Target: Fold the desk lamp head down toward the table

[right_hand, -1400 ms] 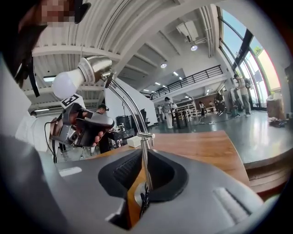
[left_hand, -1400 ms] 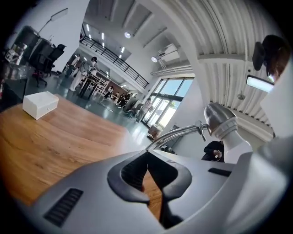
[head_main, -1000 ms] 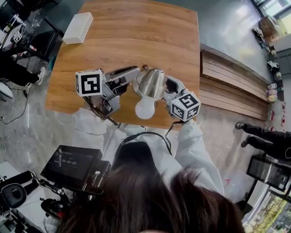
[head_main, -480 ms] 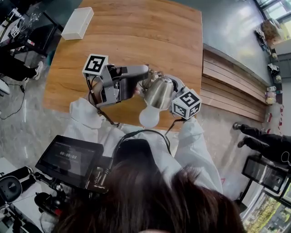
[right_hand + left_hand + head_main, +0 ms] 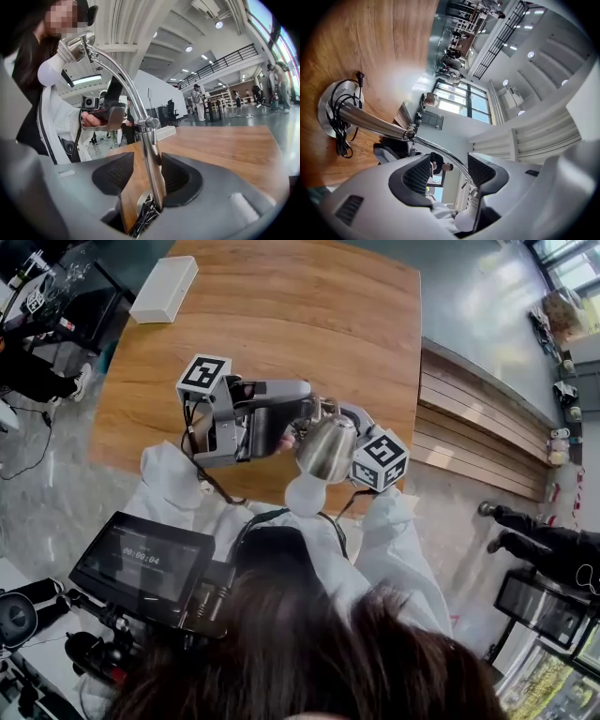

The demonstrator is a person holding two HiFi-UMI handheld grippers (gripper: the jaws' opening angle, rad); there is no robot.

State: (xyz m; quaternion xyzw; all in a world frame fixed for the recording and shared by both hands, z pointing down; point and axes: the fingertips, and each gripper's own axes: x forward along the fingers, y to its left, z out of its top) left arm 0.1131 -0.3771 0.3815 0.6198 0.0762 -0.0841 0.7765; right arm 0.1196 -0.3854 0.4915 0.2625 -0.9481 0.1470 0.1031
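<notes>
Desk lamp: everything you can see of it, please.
The desk lamp is polished metal: round base on the wooden table with black cord coiled on it, straight stem, joint, curved neck, bell shade, white bulb. The stem stands between the right gripper's open jaws, the neck between the left gripper's opening jaws.

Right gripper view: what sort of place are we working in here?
Probably a large open workspace or lab hall, not a home: a high ceiling with round lights, a railed upper gallery, and people standing by desks beyond the wooden table.
</notes>
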